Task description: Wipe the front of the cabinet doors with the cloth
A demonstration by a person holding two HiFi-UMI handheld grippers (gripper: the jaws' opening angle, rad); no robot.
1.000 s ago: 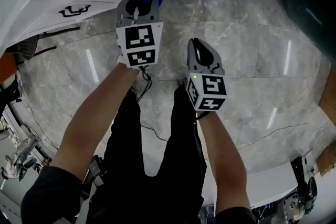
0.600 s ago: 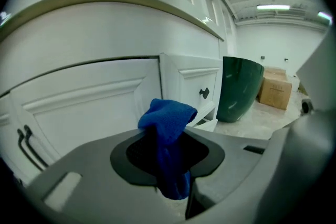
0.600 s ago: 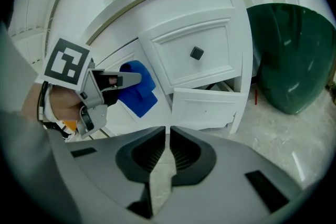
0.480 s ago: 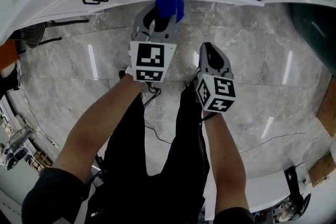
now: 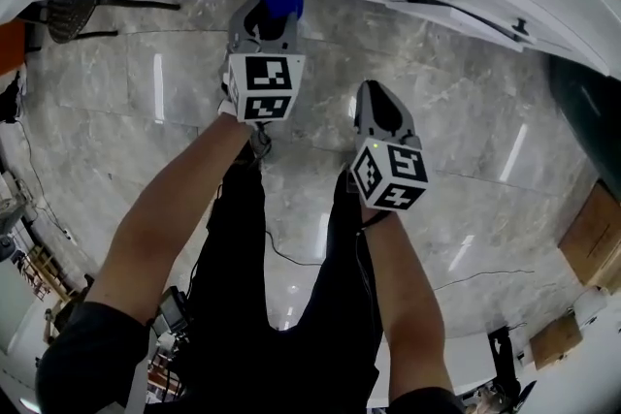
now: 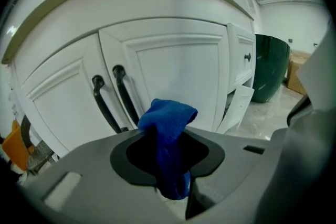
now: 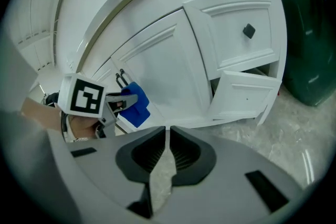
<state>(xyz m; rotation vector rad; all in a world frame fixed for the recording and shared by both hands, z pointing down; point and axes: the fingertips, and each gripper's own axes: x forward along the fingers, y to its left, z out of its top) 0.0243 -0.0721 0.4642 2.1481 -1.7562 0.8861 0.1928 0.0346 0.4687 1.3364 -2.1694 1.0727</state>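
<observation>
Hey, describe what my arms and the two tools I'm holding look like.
Both the left tool and right tool are grey, rounded plastic shells with dark inner pads. Each carries a white cube with black square markers; the right one shows a small green light. Your sleeves are short and dark.

A grey marbled floor (image 5: pixel 466 141) spreads below, with a thin black cable (image 5: pixel 291 257) trailing across it. A dark green bin (image 6: pixel 270 68) stands at the right, near what may be cardboard boxes (image 5: pixel 594 233).
</observation>
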